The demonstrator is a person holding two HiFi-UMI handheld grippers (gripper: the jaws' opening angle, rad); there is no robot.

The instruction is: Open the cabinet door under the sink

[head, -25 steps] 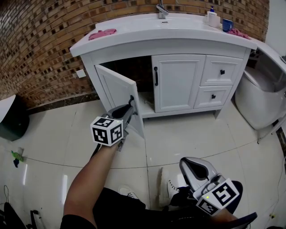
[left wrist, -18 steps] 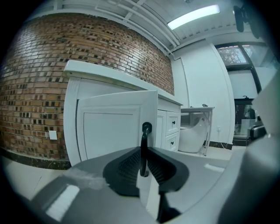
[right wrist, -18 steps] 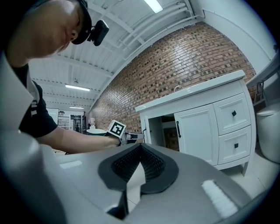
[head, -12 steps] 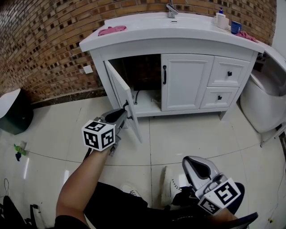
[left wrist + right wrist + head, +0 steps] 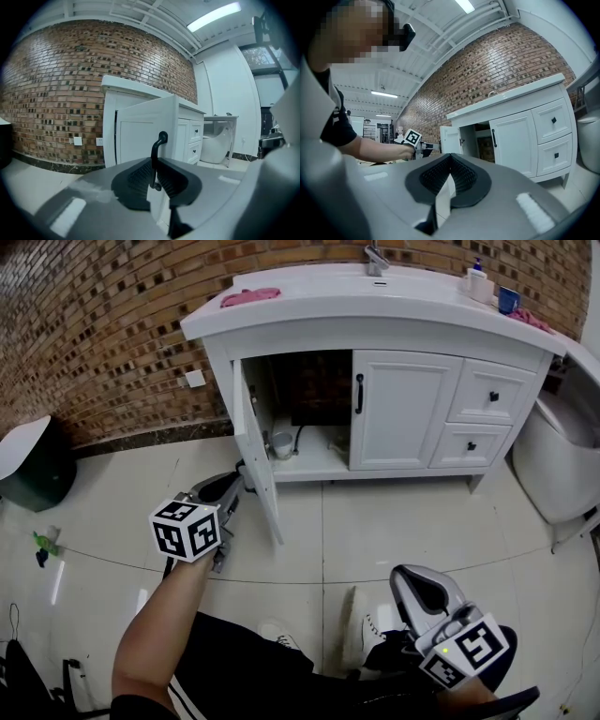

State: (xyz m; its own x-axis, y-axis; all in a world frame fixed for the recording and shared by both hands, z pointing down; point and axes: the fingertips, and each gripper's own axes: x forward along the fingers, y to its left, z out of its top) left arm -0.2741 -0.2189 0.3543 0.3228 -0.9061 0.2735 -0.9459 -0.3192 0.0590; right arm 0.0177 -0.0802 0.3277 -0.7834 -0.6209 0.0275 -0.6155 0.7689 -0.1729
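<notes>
Left gripper (image 5: 238, 474), centre left, jaws just closing further, is clamping the black handle (image 5: 158, 143) of the open cabinet door (image 5: 257, 442); right gripper (image 5: 415, 585), lower right, is resting with jaws together.

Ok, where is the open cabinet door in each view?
Head view: open cabinet door left of centre, seen edge-on.
Left gripper view: door at centre, black handle facing us.
Right gripper view: door small, just left of centre.
Shared landmark: the brick wall.
</notes>
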